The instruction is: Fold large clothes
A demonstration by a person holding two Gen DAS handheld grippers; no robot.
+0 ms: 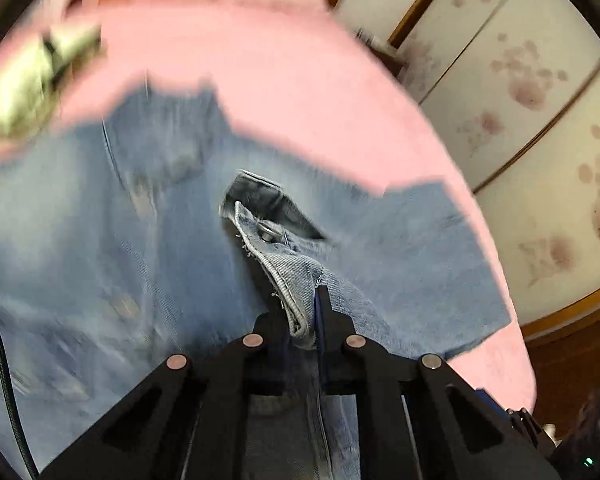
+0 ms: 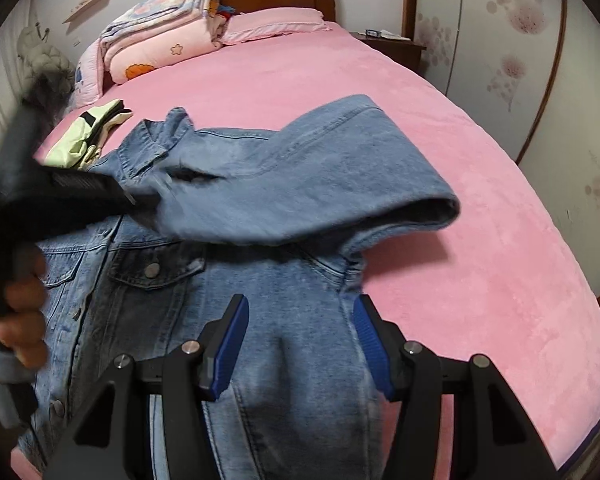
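Observation:
A blue denim jacket (image 2: 260, 272) lies front up on the pink bed (image 2: 480, 240), its right sleeve (image 2: 320, 184) lifted and drawn across the chest toward the left. My left gripper (image 1: 304, 308) is shut on the sleeve cuff (image 1: 272, 256), whose metal button shows; the jacket body (image 1: 80, 240) is blurred below it. In the right wrist view the left gripper (image 2: 140, 200) enters from the left, held by a hand. My right gripper (image 2: 300, 320) is open and empty, its blue pads (image 2: 232, 340) hovering just above the jacket's lower right side.
A pale green garment (image 2: 88, 136) lies at the bed's left edge beyond the collar. Folded quilts (image 2: 156, 36) and a pillow (image 2: 276, 24) sit by the wooden headboard. A nightstand (image 2: 388, 42) and floral wardrobe doors (image 2: 500, 60) stand to the right.

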